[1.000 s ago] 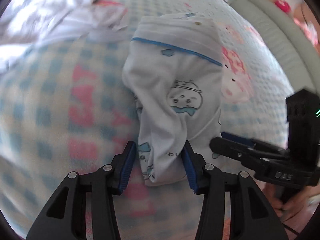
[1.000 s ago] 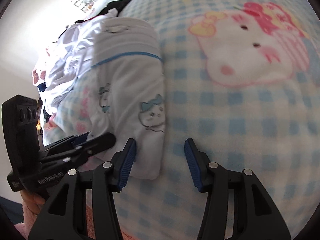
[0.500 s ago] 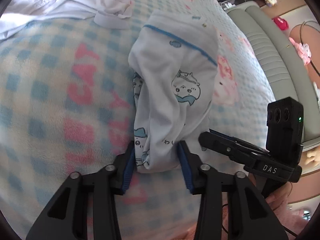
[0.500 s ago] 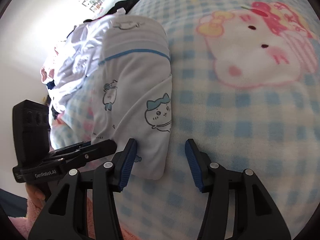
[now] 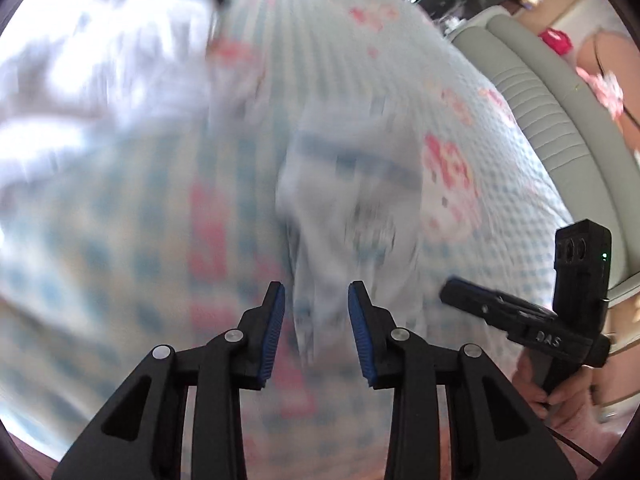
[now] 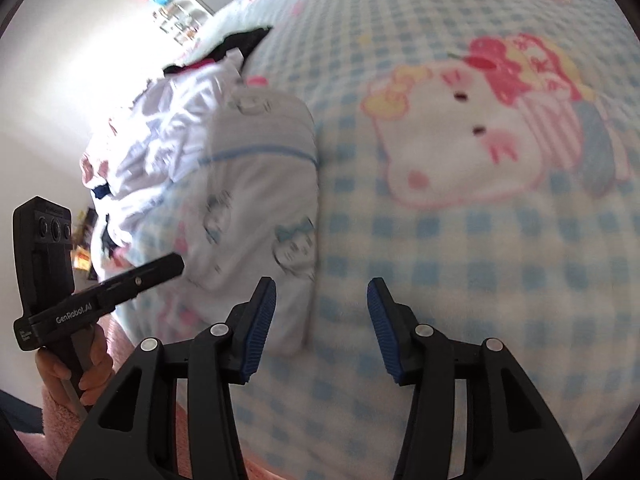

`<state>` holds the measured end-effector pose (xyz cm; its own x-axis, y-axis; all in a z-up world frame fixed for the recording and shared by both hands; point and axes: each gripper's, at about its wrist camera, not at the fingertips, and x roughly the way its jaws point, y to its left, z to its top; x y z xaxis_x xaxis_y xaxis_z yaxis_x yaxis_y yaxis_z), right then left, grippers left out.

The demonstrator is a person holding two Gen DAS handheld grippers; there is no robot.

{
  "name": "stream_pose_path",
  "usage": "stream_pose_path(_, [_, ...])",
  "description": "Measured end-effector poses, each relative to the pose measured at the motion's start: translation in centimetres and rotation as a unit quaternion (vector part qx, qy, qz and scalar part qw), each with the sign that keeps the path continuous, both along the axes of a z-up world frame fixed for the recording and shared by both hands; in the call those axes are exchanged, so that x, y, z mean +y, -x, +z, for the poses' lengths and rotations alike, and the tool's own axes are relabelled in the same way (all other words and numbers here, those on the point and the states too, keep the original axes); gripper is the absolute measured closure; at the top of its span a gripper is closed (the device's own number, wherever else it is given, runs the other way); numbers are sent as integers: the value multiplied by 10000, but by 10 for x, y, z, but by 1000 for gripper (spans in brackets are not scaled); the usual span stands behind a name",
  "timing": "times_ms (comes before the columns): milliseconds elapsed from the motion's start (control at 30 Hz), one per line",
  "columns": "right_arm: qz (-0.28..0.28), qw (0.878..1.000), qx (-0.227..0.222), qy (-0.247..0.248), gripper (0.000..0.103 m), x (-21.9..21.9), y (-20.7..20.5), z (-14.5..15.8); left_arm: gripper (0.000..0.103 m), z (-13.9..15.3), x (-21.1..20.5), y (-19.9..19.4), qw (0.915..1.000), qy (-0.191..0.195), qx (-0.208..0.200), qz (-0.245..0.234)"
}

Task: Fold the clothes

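i see left gripper (image 5: 316,308) spread, straddling folded white garment (image 5: 352,216) (blurred); right gripper (image 6: 322,320) spread, empty, over checked blanket (image 6: 480,260).

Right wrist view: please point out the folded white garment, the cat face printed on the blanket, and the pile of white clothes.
folded white garment (image 6: 256,208), right wrist view, middle of its top.
cat face (image 6: 460,148), right wrist view, between the eyes.
pile of white clothes (image 6: 160,132), right wrist view, crumpled middle.

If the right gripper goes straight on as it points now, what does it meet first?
Probably the checked blanket: the open right gripper frames bare blanket. The folded white garment lies by its left finger; depth is unclear.
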<state>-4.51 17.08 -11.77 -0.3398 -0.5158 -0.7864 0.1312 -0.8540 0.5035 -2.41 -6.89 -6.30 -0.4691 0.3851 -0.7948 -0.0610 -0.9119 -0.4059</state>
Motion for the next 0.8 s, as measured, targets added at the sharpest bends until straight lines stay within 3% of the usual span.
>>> stream_pose_path(100, [-39, 10000, 46, 11, 54, -4, 20, 6, 68, 18, 9, 23, 9975, -328, 438, -448])
stream_pose_path(200, [-131, 9999, 55, 13, 54, -6, 44, 6, 68, 2, 32, 47, 9969, -169, 313, -702])
stream_pose_path(267, [-179, 9998, 67, 85, 54, -5, 57, 10, 69, -15, 42, 61, 9981, -98, 112, -592])
stream_pose_path(400, [-162, 9996, -181, 127, 54, -11, 65, -10, 70, -44, 27, 74, 9979, -624, -160, -106])
stream_pose_path(533, [-119, 9986, -490, 146, 54, -20, 67, -35, 68, -74, 6, 79, 9918, -1113, -500, 373])
stream_pose_path(800, [65, 9994, -283, -166, 55, -22, 25, -44, 69, -76, 6, 89, 9919, -1073, -507, 457])
